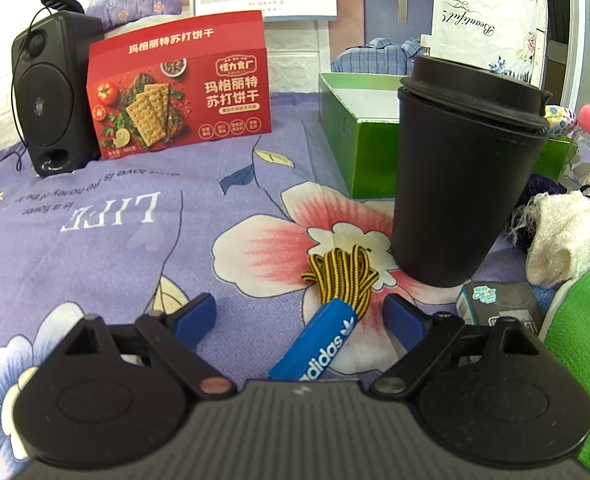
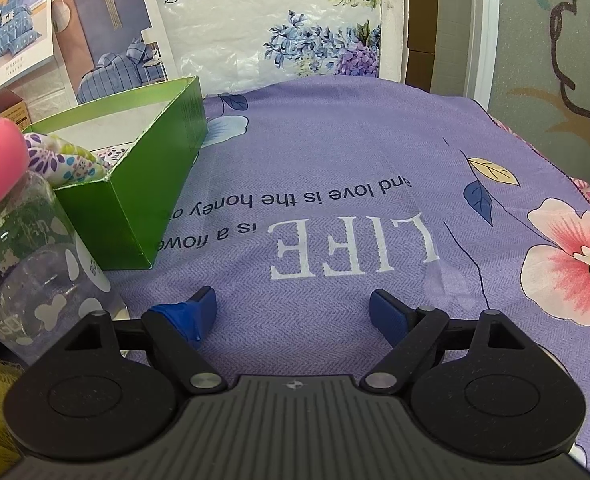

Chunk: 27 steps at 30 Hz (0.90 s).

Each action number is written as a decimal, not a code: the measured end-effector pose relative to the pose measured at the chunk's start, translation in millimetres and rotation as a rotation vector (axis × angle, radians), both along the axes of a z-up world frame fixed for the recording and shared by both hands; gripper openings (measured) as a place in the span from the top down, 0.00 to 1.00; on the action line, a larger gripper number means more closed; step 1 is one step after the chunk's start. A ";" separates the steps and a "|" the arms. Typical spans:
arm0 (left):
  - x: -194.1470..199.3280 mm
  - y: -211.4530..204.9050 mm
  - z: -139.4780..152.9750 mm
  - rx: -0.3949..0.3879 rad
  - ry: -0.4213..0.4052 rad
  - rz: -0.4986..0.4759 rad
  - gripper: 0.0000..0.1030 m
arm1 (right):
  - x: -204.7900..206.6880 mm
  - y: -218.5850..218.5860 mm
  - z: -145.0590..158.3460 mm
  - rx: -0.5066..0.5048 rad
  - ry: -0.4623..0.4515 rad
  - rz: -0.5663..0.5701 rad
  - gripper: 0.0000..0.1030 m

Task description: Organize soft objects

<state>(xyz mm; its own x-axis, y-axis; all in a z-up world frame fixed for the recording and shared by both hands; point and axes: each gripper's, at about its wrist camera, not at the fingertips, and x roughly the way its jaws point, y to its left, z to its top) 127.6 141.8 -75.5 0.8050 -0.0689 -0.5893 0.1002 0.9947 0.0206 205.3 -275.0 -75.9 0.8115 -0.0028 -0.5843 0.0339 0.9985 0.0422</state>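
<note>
Braided yellow-black shoelaces [image 1: 341,274] in a blue paper sleeve lie low centre between the left gripper [image 1: 301,314]'s wide jaws; right gripper [image 2: 293,308] gapes over woven purple cloth [image 2: 335,152], glossy green box [image 2: 135,184] upper left

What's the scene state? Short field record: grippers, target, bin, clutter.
left gripper: open, laces between its fingers, not clamped
right gripper: open, empty, over bare cloth
laces: yellow-black bundle in blue Adidas sleeve, on the cloth, beside the black cup
green box: open top, floral fabric already at its near end
other soft items: white towel right of the cup
clutter: speaker, cracker box, pink-lidded jar
</note>
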 end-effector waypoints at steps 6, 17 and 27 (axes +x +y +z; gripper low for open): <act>0.4 -1.7 -0.1 0.008 -0.001 0.000 0.13 | -1.6 -11.8 7.8 0.057 0.013 -0.012 0.32; 4.2 3.4 4.5 -0.002 0.036 -0.039 0.13 | -175.8 -16.6 78.9 0.121 -0.186 -0.078 0.32; -39.2 47.0 47.9 -0.202 0.009 0.032 0.13 | -225.3 40.0 36.6 0.234 -0.049 0.055 0.32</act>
